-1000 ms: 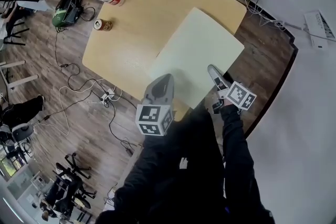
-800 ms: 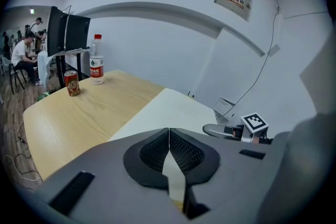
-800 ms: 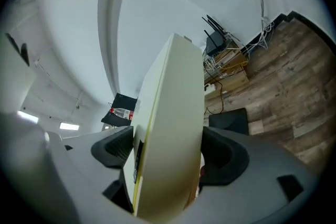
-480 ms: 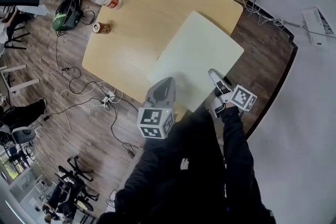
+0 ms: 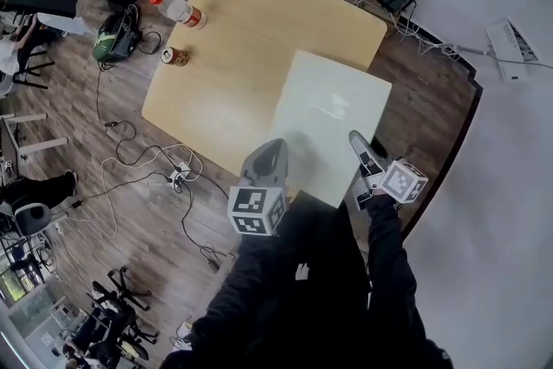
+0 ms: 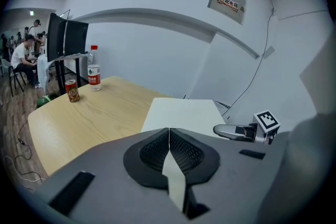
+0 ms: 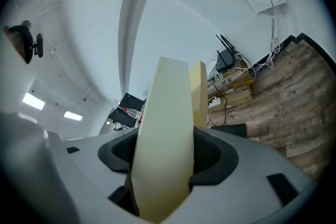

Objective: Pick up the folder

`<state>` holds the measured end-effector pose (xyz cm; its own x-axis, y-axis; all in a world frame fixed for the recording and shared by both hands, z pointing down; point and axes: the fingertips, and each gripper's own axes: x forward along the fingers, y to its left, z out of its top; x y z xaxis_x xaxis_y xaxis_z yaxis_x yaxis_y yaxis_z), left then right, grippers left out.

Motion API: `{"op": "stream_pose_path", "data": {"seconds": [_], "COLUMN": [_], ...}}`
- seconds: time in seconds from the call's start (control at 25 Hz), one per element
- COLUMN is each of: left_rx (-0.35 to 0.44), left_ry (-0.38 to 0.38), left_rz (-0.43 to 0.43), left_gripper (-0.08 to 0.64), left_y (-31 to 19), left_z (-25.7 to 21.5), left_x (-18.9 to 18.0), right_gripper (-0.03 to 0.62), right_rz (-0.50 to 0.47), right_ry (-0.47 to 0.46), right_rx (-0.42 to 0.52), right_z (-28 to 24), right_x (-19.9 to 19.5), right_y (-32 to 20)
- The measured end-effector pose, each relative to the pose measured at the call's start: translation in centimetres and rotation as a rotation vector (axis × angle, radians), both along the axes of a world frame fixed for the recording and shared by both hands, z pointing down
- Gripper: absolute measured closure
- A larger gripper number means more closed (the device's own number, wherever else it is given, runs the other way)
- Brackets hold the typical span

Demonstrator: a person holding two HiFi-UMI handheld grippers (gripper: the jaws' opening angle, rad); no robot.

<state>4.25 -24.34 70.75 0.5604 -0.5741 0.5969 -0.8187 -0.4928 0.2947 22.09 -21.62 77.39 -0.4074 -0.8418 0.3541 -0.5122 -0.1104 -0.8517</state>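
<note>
Our left gripper (image 5: 270,149) clamps the folder (image 5: 327,112) by its near edge over the table (image 5: 233,47). The jaws of our right gripper (image 5: 355,139) have just been closing on the same edge. If that grip is loose, the folder could twist free.

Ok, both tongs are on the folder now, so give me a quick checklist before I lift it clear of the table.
1. Grip of left tongs on the near edge of the folder: ok, shut on it.
2. Grip of right tongs: ok, the folder sits between the jaws, which have just been closing on it.
3. Far edge of the folder off the table: cannot tell.
4. Folder apart from can and bottle: ok, both stand at the table's far corner.
</note>
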Motion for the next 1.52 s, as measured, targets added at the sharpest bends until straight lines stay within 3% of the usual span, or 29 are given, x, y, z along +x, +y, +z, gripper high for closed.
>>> {"op": "stream_pose_path", "data": {"seconds": [0.48,0.88,1.16,1.52], "left_rx": [0.082,0.21,0.315,0.446], "left_ry": [0.037,0.096,0.13,0.155], "left_rz": [-0.103,-0.129,-0.124,-0.138], "left_gripper": [0.526,0.526,0.526,0.526], "left_y": [-0.5,-1.7,-2.0,-3.1], "left_z": [-6.9,-15.8,-21.9,-28.2], "left_x": [-2.8,-4.1,-4.1,-4.9], "right_gripper": [0.302,0.302,0.301,0.301], "right_rz": [-0.194,-0.157,-0.146,-0.152], "right_ry": [0.367,0.651,0.844,0.949], "right_rx": [0.205,0.363,0.455,0.595], "right_z": [-12.6,-25.9,-32.5,-39.2], "right_x": [-3.5,-5.2,-7.2,-10.1], "right_y": [-2.3,-3.4,-2.6,-2.8]}}
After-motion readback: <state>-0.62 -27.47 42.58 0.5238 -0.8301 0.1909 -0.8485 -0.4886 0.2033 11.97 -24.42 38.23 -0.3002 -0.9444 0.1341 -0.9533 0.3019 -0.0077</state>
